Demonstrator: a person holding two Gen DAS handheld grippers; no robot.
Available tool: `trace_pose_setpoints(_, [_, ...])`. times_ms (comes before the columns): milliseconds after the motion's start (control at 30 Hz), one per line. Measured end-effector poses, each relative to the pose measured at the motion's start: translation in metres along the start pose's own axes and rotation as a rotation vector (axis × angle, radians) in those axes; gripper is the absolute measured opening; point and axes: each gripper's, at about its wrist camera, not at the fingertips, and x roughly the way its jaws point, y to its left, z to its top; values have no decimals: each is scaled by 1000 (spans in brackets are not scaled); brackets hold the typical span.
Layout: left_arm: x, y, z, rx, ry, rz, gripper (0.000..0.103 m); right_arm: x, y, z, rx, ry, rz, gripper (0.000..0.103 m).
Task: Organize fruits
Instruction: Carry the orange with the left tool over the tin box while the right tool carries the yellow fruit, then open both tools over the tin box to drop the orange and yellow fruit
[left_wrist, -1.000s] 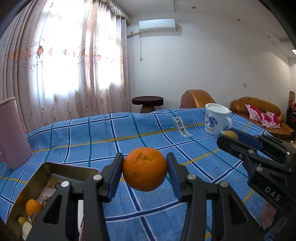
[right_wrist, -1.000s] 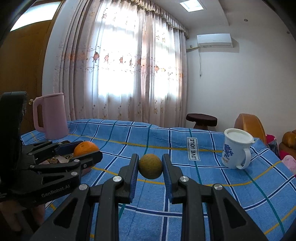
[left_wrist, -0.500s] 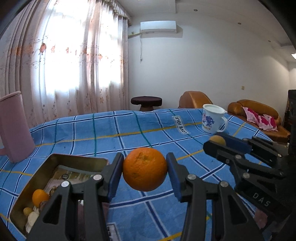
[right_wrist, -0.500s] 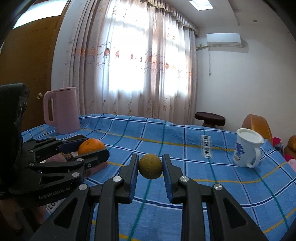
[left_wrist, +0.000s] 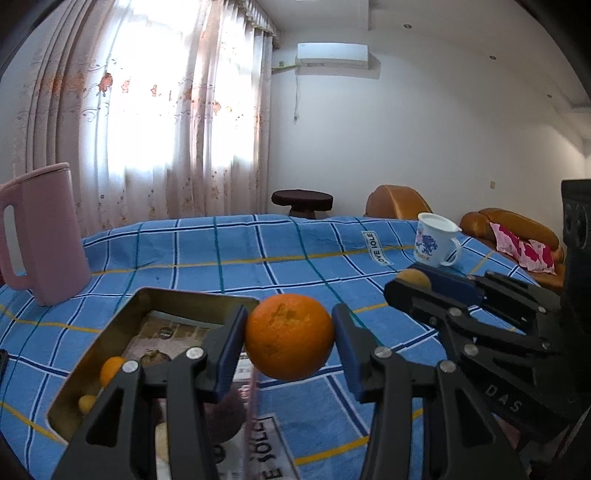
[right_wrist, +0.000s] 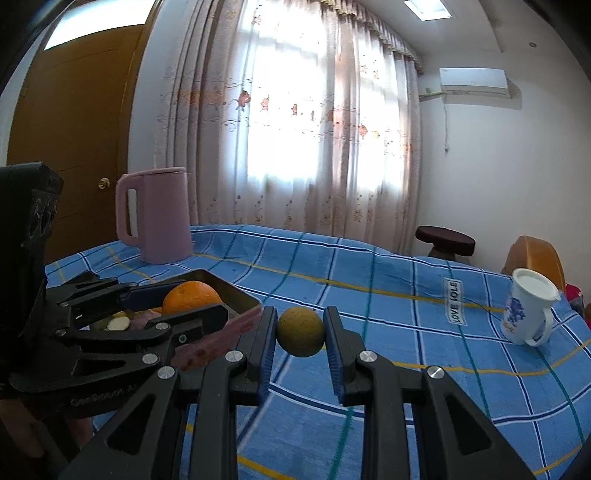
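Note:
My left gripper (left_wrist: 290, 338) is shut on an orange (left_wrist: 289, 336) and holds it above the near right corner of a metal tin (left_wrist: 110, 328). The tin holds small orange and yellow fruits (left_wrist: 110, 369). My right gripper (right_wrist: 301, 332) is shut on a yellow-brown round fruit (right_wrist: 301, 331), held above the blue checked cloth, right of the tin (right_wrist: 236, 295). In the right wrist view the left gripper (right_wrist: 184, 306) with its orange (right_wrist: 192, 297) is over the tin. In the left wrist view the right gripper (left_wrist: 413, 282) with its fruit (left_wrist: 413, 278) is at the right.
A pink kettle (left_wrist: 40, 232) stands behind the tin at the left; it also shows in the right wrist view (right_wrist: 153, 216). A white mug (left_wrist: 436, 240) with blue print stands at the far right (right_wrist: 528, 306). A stool and sofas are beyond the table.
Both grippers have moved left toward the tin with their fruits. The tin now lies closer and more under the left gripper.

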Motion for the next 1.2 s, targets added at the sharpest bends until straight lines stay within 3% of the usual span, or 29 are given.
trace_pose_setpoints(767, [-29, 76, -5, -78, 17, 137, 49, 31, 80, 43, -104, -10, 170, 27])
trace_pose_setpoints(1200, [-30, 118, -19, -146, 68, 169, 49, 76, 119, 42, -115, 118, 244, 27])
